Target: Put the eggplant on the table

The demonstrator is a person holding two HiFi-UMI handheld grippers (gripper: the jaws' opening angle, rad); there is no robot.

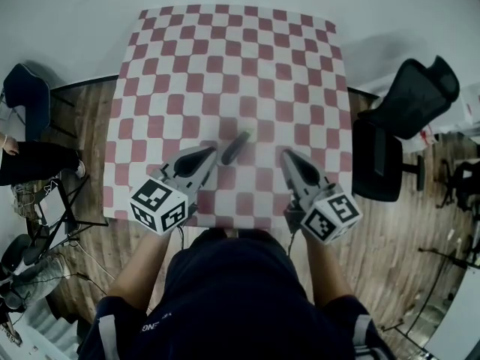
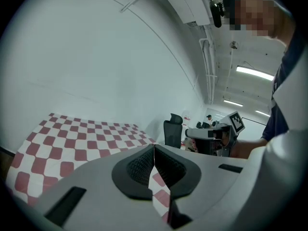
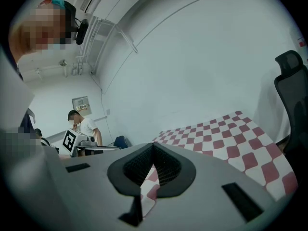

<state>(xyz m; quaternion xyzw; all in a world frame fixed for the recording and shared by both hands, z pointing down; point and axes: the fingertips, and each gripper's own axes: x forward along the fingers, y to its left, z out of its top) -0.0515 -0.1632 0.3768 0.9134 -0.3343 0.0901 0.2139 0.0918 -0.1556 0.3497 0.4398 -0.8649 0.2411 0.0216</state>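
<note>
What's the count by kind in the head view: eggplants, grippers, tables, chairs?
Eggplant: 1, lying on the table
Grippers: 2, left gripper and right gripper, jaws together, both empty
Table: 1
Chairs: 2, black office chair and blue chair
Total: 6

light: even, ceiling strip lamps | shadows: soft | edges: fisheye-warped, dark vignette

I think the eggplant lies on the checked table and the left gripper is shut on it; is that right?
Not quite: the left gripper is shut, but on nothing, as the left gripper view shows. The eggplant does lie on the checked table.
</note>
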